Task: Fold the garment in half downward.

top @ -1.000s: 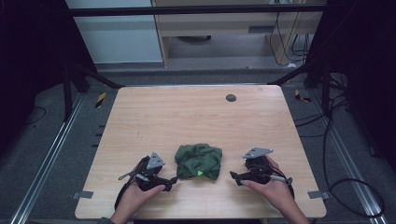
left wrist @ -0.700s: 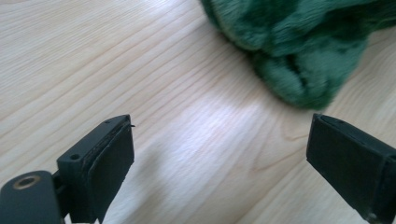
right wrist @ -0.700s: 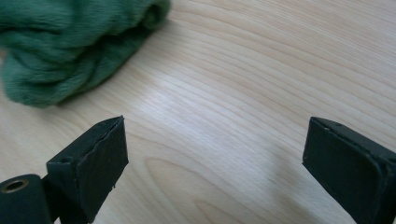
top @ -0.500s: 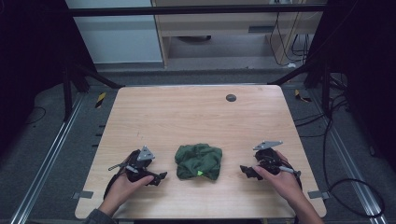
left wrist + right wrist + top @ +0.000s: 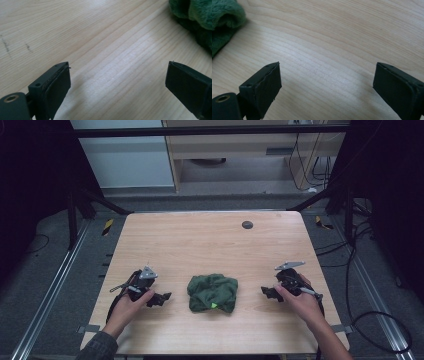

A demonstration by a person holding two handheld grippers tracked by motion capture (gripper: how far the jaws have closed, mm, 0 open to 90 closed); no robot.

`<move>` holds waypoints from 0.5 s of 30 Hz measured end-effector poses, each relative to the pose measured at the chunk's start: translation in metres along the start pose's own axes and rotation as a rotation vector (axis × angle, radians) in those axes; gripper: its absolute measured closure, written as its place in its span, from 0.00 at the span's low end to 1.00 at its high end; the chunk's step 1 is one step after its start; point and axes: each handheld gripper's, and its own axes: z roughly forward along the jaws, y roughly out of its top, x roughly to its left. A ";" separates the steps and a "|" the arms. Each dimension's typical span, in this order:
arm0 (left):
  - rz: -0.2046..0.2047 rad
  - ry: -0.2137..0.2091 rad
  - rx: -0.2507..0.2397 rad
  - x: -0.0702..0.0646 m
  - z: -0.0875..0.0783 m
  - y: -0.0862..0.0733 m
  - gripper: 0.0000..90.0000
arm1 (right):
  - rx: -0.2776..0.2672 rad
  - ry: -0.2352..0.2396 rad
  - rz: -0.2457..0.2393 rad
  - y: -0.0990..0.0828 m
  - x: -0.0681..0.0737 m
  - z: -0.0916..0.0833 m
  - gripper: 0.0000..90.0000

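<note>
Green cloth [image 5: 212,293] between left tool [image 5: 161,299], right tool [image 5: 266,292], both wide apart, empty

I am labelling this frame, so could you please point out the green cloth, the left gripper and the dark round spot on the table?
green cloth [image 5: 212,293], high view, middle of the crumpled heap.
left gripper [image 5: 164,298], high view, between its fingertips.
dark round spot [image 5: 247,224], high view, its centre, at the table's far side.

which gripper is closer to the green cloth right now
Left. The left gripper sits just off the green cloth; the right gripper is a bit farther off the other side.
</note>
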 end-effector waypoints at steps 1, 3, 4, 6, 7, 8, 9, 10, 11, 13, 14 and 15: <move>-0.001 0.005 0.004 0.002 0.000 0.000 0.06 | 0.000 -0.002 0.006 0.001 -0.001 0.001 0.09; -0.003 0.012 0.008 0.006 0.001 0.001 0.06 | 0.002 -0.007 0.006 0.004 -0.004 0.002 0.09; -0.005 0.015 0.009 0.008 0.001 0.001 0.06 | 0.002 -0.011 0.005 0.006 -0.005 0.002 0.09; -0.008 0.029 0.019 0.013 0.002 0.002 0.06 | -0.001 -0.010 0.008 0.010 -0.006 0.004 0.09; -0.006 0.034 0.024 0.015 0.003 0.003 0.06 | 0.003 -0.015 0.002 0.012 -0.006 0.005 0.09; -0.011 0.034 0.023 0.017 0.004 0.003 0.06 | 0.006 -0.021 -0.004 0.013 -0.006 0.006 0.09; -0.020 0.034 0.027 0.018 0.005 0.003 0.06 | 0.009 -0.022 -0.005 0.015 -0.007 0.007 0.09; -0.018 0.039 0.030 0.020 0.006 0.004 0.06 | 0.006 -0.027 -0.007 0.018 -0.008 0.008 0.09; -0.021 0.043 0.029 0.021 0.007 0.004 0.06 | -0.004 -0.029 -0.005 0.019 -0.009 0.010 0.10; -0.026 0.056 0.028 0.024 0.008 0.004 0.06 | -0.018 -0.023 0.031 0.021 -0.013 0.013 0.10; -0.032 0.063 0.024 0.026 0.009 0.004 0.06 | -0.023 -0.025 0.040 0.021 -0.015 0.015 0.10; -0.039 0.069 0.020 0.028 0.010 0.004 0.07 | -0.023 -0.034 0.050 0.021 -0.017 0.017 0.10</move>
